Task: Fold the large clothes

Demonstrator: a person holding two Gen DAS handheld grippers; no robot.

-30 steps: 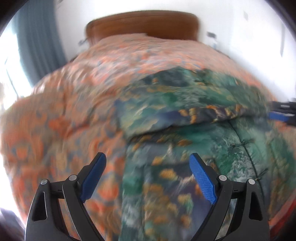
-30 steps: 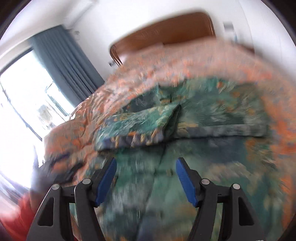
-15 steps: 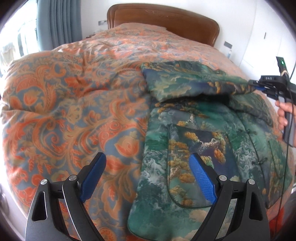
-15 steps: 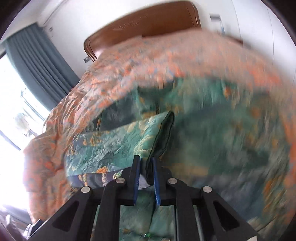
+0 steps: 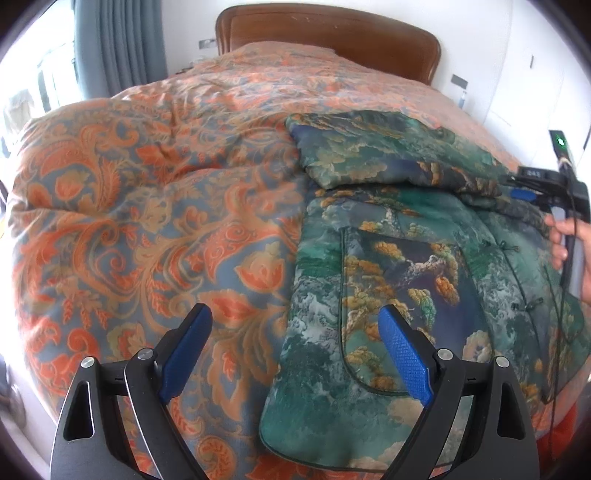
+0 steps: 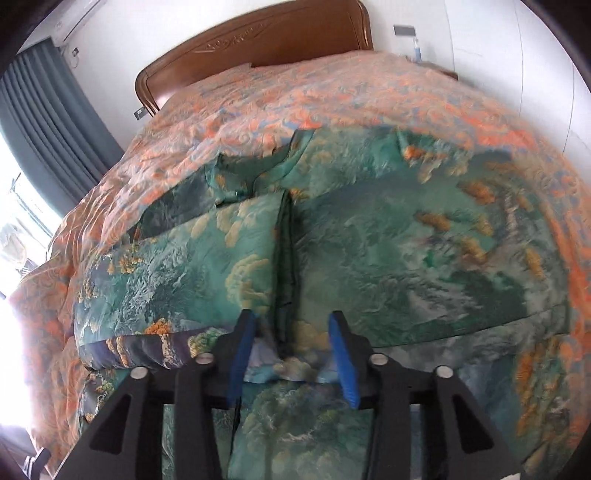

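A large green patterned jacket [image 5: 388, 273] lies flat on the bed, its left sleeve [image 5: 369, 155] folded across the chest. In the right wrist view the jacket [image 6: 406, 251] fills the middle, with the folded sleeve [image 6: 184, 266] ending at its cuff between my fingers. My left gripper [image 5: 295, 354] is open and empty, hovering over the jacket's lower left edge. My right gripper [image 6: 291, 350] is open, its jaws on either side of the sleeve cuff. It also shows at the right edge of the left wrist view [image 5: 532, 192].
An orange and blue patterned duvet [image 5: 129, 221] covers the bed. A wooden headboard [image 5: 332, 33] stands at the far end. Grey curtains [image 5: 118, 44] and a bright window are on the left. A white wall [image 6: 517, 55] is on the right.
My right gripper was shut on the sleeve cuff half a second ago and has opened, letting it go. My left gripper has stayed open and steadied over the jacket's lower left.
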